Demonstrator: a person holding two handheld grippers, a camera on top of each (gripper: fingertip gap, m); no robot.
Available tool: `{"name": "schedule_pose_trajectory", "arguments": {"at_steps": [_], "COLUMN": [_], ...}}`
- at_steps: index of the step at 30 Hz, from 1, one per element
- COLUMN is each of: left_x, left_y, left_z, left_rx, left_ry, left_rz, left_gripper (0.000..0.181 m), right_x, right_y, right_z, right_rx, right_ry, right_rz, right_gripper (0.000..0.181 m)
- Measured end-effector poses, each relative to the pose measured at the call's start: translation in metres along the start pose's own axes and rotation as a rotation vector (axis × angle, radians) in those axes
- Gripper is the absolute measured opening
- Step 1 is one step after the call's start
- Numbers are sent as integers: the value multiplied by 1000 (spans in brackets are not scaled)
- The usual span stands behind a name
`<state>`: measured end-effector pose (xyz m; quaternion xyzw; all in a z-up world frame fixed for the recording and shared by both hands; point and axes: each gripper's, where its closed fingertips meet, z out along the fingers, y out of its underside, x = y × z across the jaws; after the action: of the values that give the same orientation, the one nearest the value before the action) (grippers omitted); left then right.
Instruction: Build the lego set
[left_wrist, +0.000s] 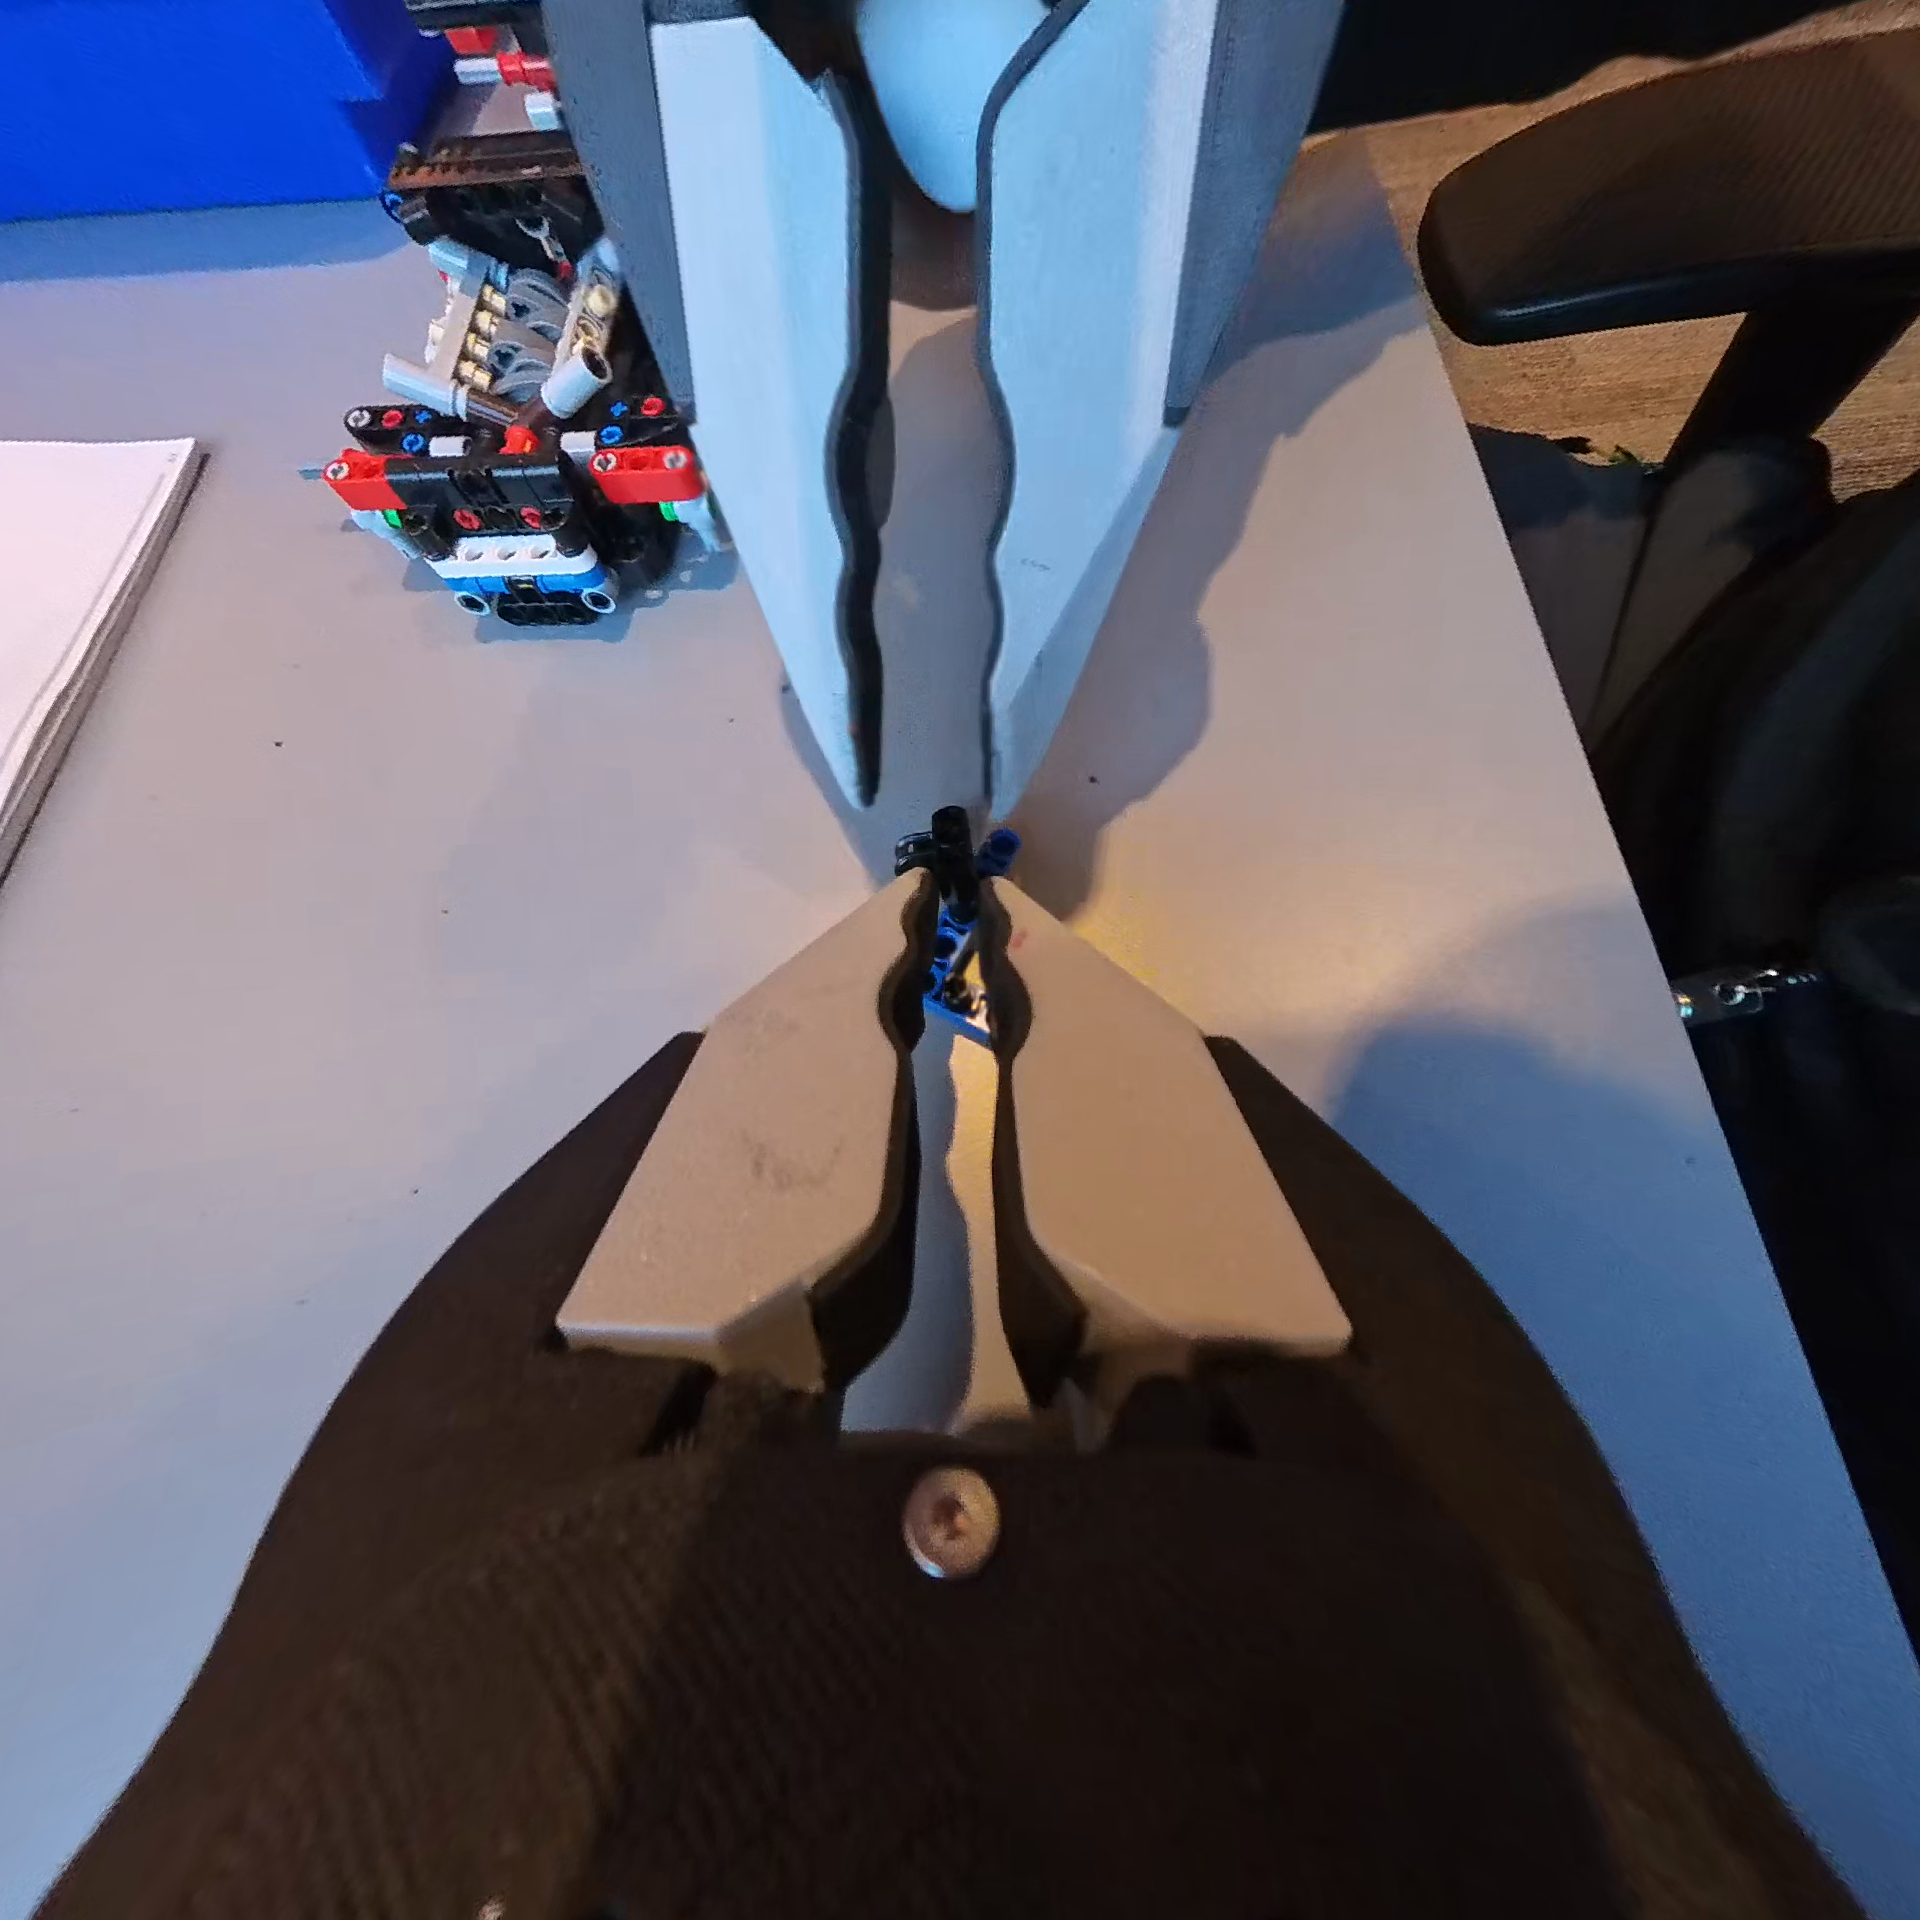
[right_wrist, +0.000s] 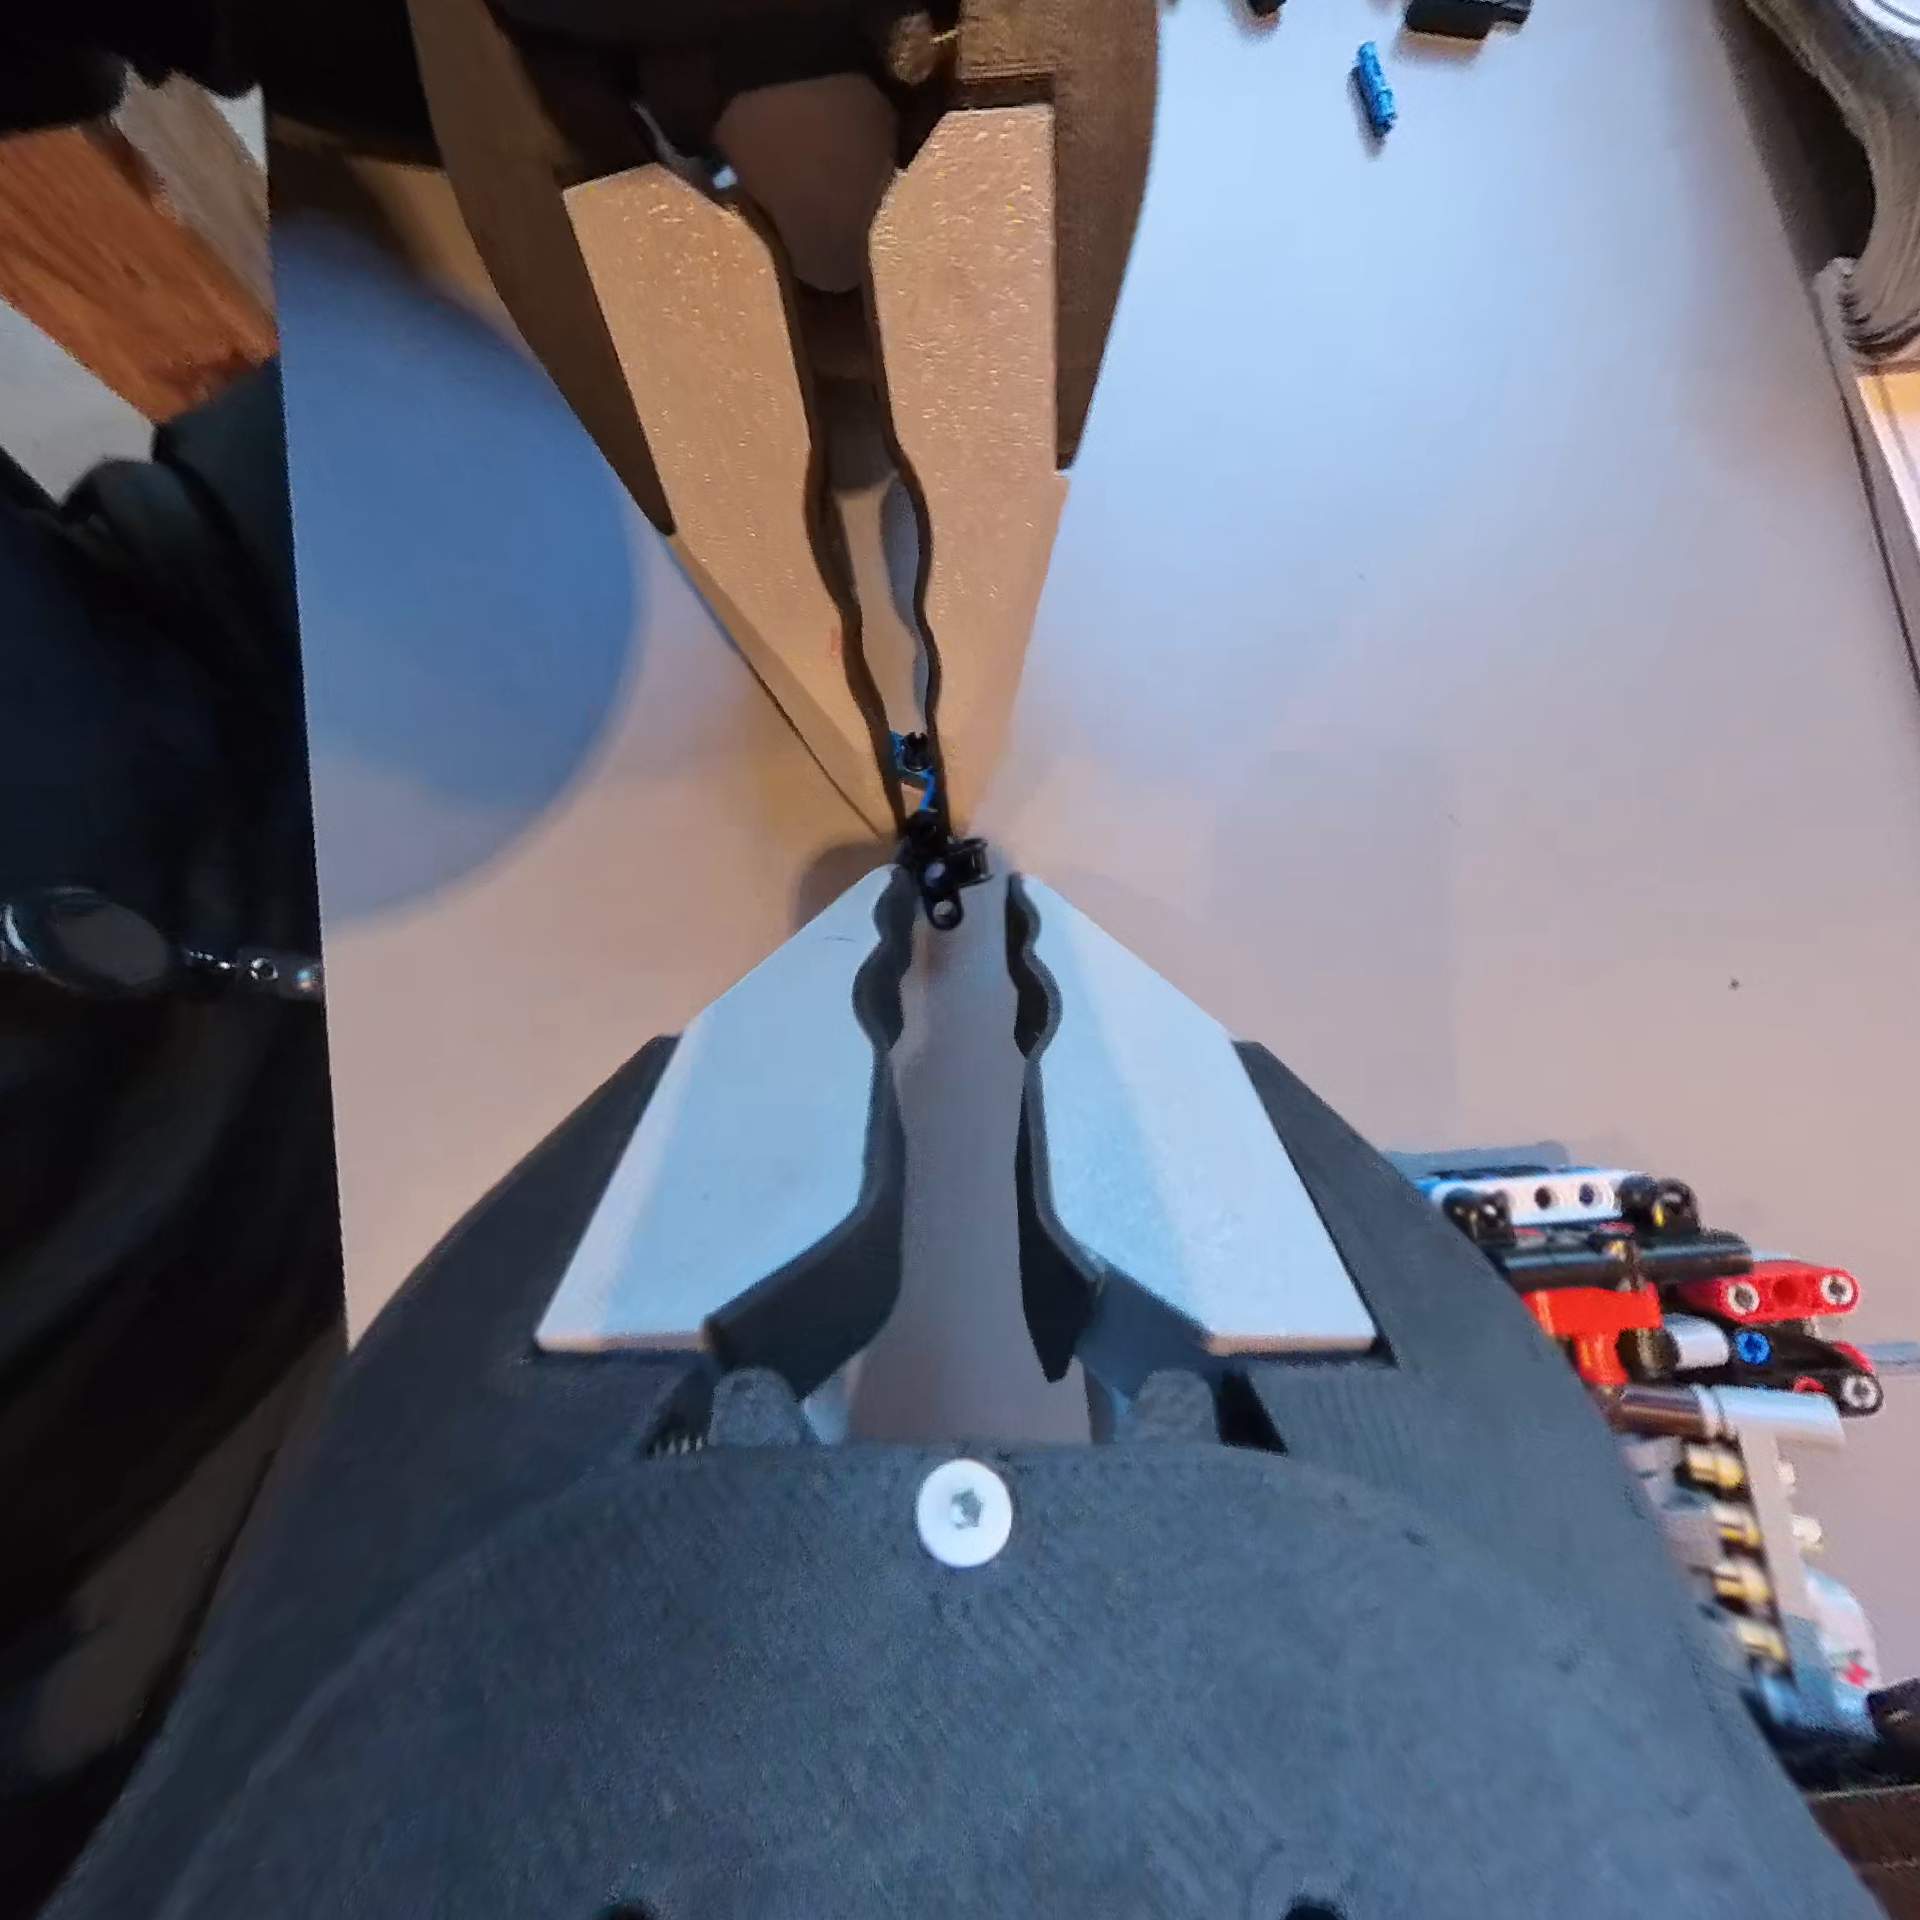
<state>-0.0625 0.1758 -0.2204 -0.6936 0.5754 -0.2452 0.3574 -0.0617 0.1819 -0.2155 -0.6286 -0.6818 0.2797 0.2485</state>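
Left wrist view: at the frame's centre, the left claw (left_wrist: 954, 894) is clamped on a small blue-and-black piece (left_wrist: 958, 935) above the desk (left_wrist: 416, 935). Just beyond, the right claw (left_wrist: 930, 800) is seen with its jaws slightly parted and holding nothing, its tips almost at the piece's black connector (right_wrist: 940, 883). The connector is judged best gripped squarely, then pressed straight along its axis while the left grip is kept firm, so that twisting is avoided. Farther off, at upper left, the partly built model (left_wrist: 509, 499) stands beside a white booklet (left_wrist: 73, 603).
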Motion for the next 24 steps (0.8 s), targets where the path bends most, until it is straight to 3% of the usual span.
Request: {"name": "schedule_pose_trajectory", "arguments": {"at_steps": [5, 11, 15, 21, 24], "left_x": [2, 7, 12, 17, 16], "left_y": [-5, -10, -15, -27, -31], "left_z": [-4, -9, -15, -28, -33], "left_rx": [44, 89, 142, 255, 296], "left_ry": [25, 57, 88, 130, 143], "left_rz": [-10, 10, 32, 45, 26], "left_gripper": [4, 4, 4, 4, 4], "right_x": [1, -9, -13, -24, -23], "right_y": [-4, -12, -18, -28, -34], "right_z": [1, 1, -4, -11, -13], "right_rx": [71, 106, 154, 220, 242], "right_ry": [-40, -74, -92, -131, -81], "right_rz": [83, 22, 20, -36, -75], "right_gripper": [29, 11, 24, 18, 13]}}
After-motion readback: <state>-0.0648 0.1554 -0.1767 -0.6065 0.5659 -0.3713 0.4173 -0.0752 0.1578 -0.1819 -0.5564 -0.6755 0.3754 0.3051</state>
